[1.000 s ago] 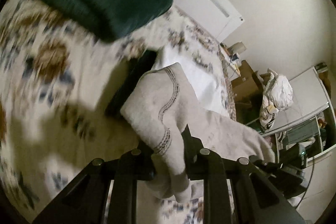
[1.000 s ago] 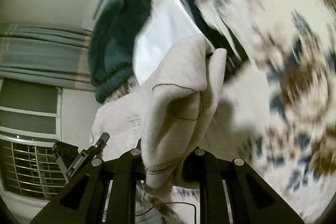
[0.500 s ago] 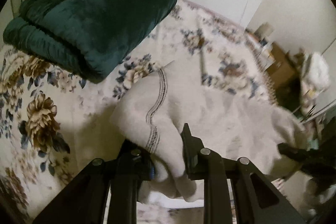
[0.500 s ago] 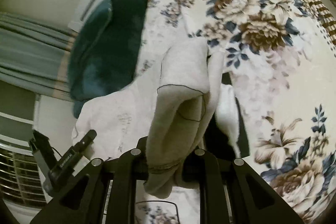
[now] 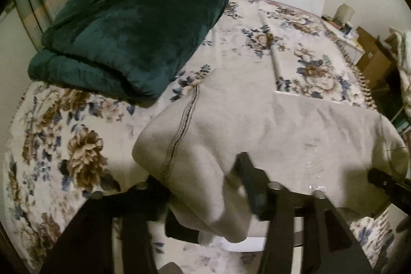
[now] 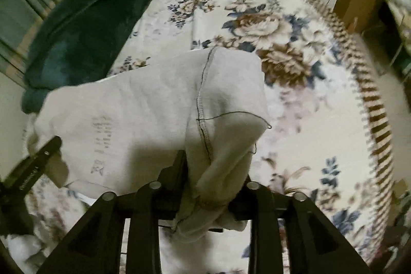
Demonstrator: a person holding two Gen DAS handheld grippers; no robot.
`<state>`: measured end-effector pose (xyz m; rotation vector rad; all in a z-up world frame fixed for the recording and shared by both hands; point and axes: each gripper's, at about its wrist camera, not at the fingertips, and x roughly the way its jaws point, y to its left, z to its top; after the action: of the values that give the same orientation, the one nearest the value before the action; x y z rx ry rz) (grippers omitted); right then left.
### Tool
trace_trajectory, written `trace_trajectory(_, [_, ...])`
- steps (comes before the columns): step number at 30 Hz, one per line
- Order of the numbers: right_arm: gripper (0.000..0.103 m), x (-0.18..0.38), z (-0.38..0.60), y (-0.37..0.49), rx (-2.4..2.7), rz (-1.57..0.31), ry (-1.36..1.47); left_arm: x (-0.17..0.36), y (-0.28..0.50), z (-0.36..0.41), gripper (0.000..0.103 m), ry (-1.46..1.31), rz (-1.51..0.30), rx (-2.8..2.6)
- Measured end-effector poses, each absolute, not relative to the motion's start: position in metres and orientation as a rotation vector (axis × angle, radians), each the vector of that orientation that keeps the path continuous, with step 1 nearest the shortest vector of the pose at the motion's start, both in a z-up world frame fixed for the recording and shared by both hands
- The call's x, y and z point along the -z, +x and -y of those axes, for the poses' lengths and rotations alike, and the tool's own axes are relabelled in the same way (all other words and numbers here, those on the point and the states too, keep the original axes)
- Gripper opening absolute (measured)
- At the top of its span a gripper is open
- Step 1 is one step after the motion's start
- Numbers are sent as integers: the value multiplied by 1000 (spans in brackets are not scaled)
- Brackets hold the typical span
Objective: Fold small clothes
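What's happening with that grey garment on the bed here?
A person is folding a light grey garment on a flowered bedspread, one handheld gripper at each end. The left gripper and right gripper have just been opening; cloth still lies bunched between each pair of jaws, apparently being let go. A folded green blanket lies beside it.

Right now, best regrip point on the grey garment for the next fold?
Probably the grey garment at its two near corners, coming from above: the stitched seam edge bunches between the left gripper and right gripper, whose jaws have just been opening; the rest lies flat on the floral bedspread.
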<state>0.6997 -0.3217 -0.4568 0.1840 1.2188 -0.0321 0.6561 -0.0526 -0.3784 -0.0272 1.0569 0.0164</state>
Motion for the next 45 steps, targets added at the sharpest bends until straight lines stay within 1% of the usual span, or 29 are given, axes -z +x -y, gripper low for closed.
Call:
trace_trajectory(1, [48,454,319,699,54,-1214,153,377,655,54,78,-8,-1050,-30])
trace_trajectory(2, [52,451,316,697,74,-1203,122,376,655,54,87,0,-1043,-35])
trace_trajectory(4, [80,444,313,693,112,-1186,80,370,651,56,93,16,-1025,-46])
trace_trajectory(5, [84,440,311,690,134,-1173,53,366,649,57,94,24,-1014,-52])
trace_trajectory(7, [100,432,308,683,164,-1148,11,358,644,59,95,32,-993,-59])
trace_trajectory(8, [102,428,306,679,187,-1135,-18,354,641,59,96,33,-983,-62])
trace_trajectory(11, [103,418,299,667,231,-1107,-82,343,633,60,100,39,-964,-63])
trace_trajectory(14, [103,404,297,653,270,-1078,-107,328,622,62,102,51,-942,-68])
trace_trajectory(22, [103,340,297,601,314,-997,-88,274,577,68,103,61,-910,-67])
trace_trajectory(33, [103,215,284,482,329,-858,-56,173,473,75,103,50,-818,-14])
trace_trajectory(45, [103,88,256,340,287,-710,-48,96,370,62,103,50,-762,5])
